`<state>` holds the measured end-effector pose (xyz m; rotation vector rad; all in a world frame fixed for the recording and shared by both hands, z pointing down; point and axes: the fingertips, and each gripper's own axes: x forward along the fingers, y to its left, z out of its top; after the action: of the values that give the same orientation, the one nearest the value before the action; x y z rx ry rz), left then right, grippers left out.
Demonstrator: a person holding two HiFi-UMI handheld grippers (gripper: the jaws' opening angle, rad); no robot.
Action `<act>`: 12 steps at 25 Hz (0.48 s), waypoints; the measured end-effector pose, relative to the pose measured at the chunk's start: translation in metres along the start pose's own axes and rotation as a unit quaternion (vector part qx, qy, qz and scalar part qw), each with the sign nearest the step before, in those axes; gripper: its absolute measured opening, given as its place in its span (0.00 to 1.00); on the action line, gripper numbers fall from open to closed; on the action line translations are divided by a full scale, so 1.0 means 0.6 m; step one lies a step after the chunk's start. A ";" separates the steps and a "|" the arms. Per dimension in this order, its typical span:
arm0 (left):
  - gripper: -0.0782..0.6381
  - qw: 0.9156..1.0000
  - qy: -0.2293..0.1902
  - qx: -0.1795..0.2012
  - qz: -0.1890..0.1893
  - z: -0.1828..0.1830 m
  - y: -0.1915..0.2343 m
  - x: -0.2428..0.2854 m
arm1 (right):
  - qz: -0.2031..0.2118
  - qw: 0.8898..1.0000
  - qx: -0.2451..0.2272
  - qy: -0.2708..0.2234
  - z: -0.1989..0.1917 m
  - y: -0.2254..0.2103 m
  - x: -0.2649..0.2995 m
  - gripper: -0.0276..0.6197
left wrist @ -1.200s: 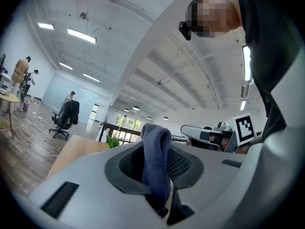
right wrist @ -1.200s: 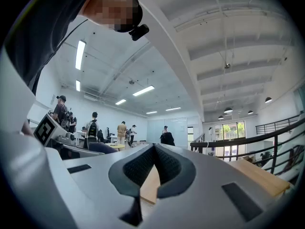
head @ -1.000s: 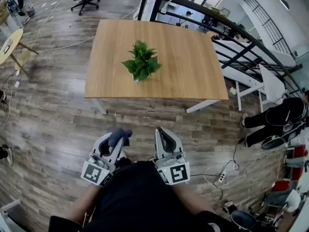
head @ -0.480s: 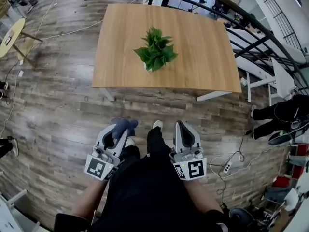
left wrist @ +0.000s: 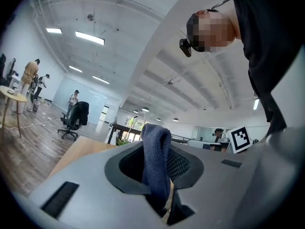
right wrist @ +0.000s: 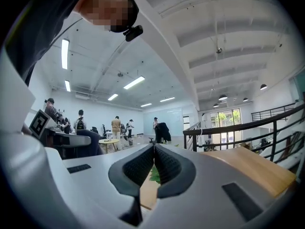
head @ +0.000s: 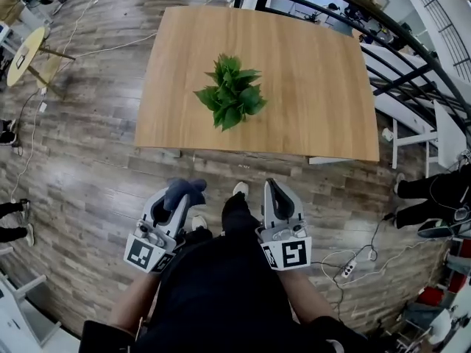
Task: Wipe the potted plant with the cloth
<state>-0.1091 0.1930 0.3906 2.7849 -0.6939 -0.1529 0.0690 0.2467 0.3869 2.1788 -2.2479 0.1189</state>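
The left gripper (head: 176, 203) is clamped on the dark blue cloth (head: 185, 191). In the left gripper view the cloth (left wrist: 156, 154) stands folded between the pads, with its loop rising above the jaw tips. Ahead and slightly to the right, the potted plant (head: 231, 98) stands upright near the middle of the wooden table (head: 324, 79), well apart from both grippers. The right gripper (head: 277, 195) is empty, its pads pressed together, and we see only a sliver of green leaf (right wrist: 154, 173) beyond them.

Compared with a second ago, the table fills more of the head view and its near edge lies closer to the jaw tips. One shoe (head: 240, 189) shows between the grippers on the plank floor (head: 88, 175). We read this as the approach on foot. No wiping has begun, and the cloth must still be brought over the table edge to the leaves.
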 end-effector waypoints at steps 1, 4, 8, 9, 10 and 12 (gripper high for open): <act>0.25 1.000 0.000 0.008 0.001 0.001 -0.003 0.023 | -0.003 1.000 -0.001 0.004 -0.001 -0.021 0.011 0.07; 0.25 0.998 0.028 0.050 0.008 -0.022 -0.010 0.072 | 0.002 1.000 0.017 -0.001 -0.003 -0.071 0.036 0.07; 0.25 0.997 0.041 0.056 0.031 -0.035 -0.002 0.123 | 0.027 0.999 0.017 0.001 -0.013 -0.114 0.076 0.07; 0.25 0.997 0.041 0.056 0.039 -0.040 0.002 0.132 | 0.036 0.999 0.015 0.004 -0.017 -0.124 0.085 0.07; 0.25 0.996 0.041 0.059 0.047 -0.045 0.007 0.139 | 0.047 0.999 0.013 0.006 -0.019 -0.132 0.094 0.07; 0.25 0.995 0.039 0.065 0.062 -0.054 0.019 0.150 | 0.077 0.997 0.006 0.003 -0.024 -0.142 0.113 0.07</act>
<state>-0.0298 0.1482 0.4215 2.8417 -0.8838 0.0274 0.1514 0.1771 0.4094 2.0063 -2.4158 0.1401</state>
